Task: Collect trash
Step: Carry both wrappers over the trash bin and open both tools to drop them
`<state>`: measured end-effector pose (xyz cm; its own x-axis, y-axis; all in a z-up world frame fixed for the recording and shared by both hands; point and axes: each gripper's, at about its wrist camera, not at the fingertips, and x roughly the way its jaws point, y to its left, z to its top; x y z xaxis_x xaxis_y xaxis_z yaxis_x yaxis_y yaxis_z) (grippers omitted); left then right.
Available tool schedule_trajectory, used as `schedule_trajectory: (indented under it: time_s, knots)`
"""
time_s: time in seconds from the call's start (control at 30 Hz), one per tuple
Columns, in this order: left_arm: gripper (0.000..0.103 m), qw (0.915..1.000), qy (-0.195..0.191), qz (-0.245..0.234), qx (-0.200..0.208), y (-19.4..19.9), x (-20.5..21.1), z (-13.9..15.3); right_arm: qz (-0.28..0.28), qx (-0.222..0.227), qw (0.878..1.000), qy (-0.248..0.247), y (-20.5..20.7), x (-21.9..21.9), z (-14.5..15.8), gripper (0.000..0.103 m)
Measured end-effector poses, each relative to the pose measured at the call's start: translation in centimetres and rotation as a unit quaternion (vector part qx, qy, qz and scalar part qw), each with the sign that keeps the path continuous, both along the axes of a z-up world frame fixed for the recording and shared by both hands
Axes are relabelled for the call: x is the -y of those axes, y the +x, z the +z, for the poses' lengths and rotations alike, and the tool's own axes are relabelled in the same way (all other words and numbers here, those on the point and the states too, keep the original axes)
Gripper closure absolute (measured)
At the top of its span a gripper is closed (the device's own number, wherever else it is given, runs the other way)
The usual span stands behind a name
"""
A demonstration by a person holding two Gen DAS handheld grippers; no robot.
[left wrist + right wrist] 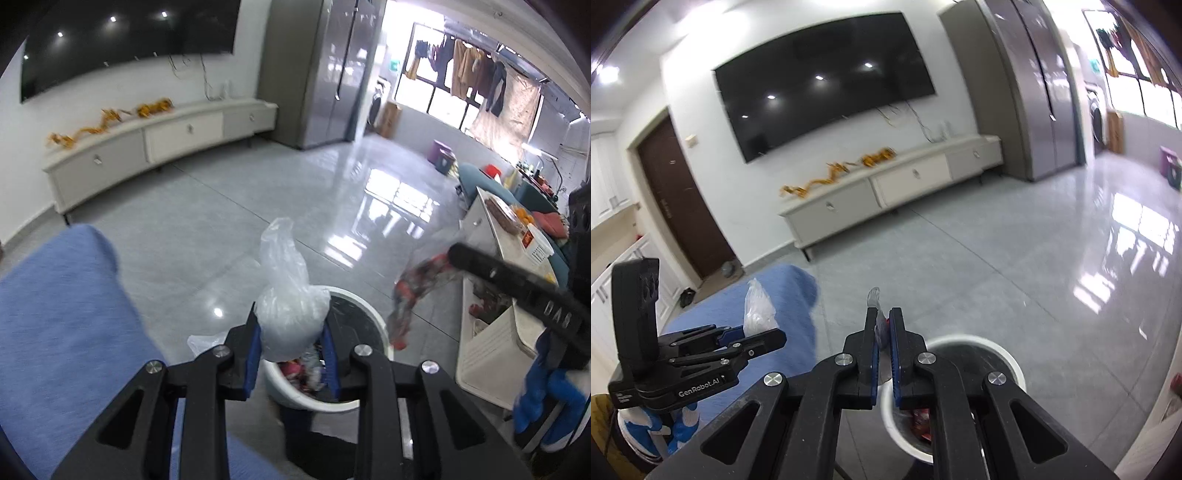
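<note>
Clear plastic bag (286,314) sits clamped between the left gripper's (291,332) blue pads, above the white bin (364,306). Beside it, the right gripper (882,328) pinches a red printed wrapper (413,291) tightly over the rim.

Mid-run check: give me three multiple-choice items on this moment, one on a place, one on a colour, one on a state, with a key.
1. Where is the white bin?
A. On the floor below the grippers
B. On the TV cabinet
C. Beside the fridge

2. What colour are the pads of the left gripper?
A. Red
B. Blue
C. Yellow

3. What does the right gripper hold?
A. Nothing, jaws wide
B. A cup
C. A red printed wrapper, pinched

Key: 1 A, the rim shows on grey tiles under both grippers. 2 B, blue strips clamp the clear plastic bag. 3 C, its jaws are shut on the wrapper, which dangles over the bin.
</note>
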<state>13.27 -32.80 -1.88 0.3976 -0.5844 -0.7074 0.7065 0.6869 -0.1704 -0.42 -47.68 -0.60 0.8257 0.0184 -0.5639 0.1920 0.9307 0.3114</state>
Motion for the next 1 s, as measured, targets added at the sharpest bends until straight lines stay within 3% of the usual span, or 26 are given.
schedule_trajectory:
  time_s: [0.33,0.43,0.47,0.5,0.6,0.8,1.0]
  knots:
    - [0.071,0.9958,0.0,-0.03,-0.087,2.6,6.8,-6.5,-0.031,-0.065,0.996,0.057,2.5,4.9,-8.2,0.097]
    - [0.054,0.9948,0.001,-0.026,-0.099,3.1,7.4,-7.6,-0.042,-0.081,0.994,0.066,2.8,5.7,-9.7,0.097]
    - [0.051,0.9947,0.0,-0.023,-0.1,3.3,7.0,-7.9,-0.045,-0.084,0.993,0.068,2.8,5.9,-10.0,0.094]
    - [0.051,0.9944,0.001,-0.022,-0.103,3.4,7.0,-8.1,-0.05,-0.087,0.993,0.069,2.7,6.1,-10.3,0.085]
    - [0.051,0.9938,0.003,-0.019,-0.11,3.6,7.2,-8.5,-0.062,-0.086,0.992,0.072,2.1,6.6,-10.6,0.06]
    - [0.051,0.9948,0.006,-0.006,-0.102,3.3,6.8,-7.9,-0.07,-0.082,0.992,0.07,1.6,6.5,-9.6,0.06]
    - [0.05,0.997,0.011,0.036,-0.067,1.9,4.2,-5.5,-0.072,-0.061,0.994,0.059,0.5,4.8,-6.6,0.058]
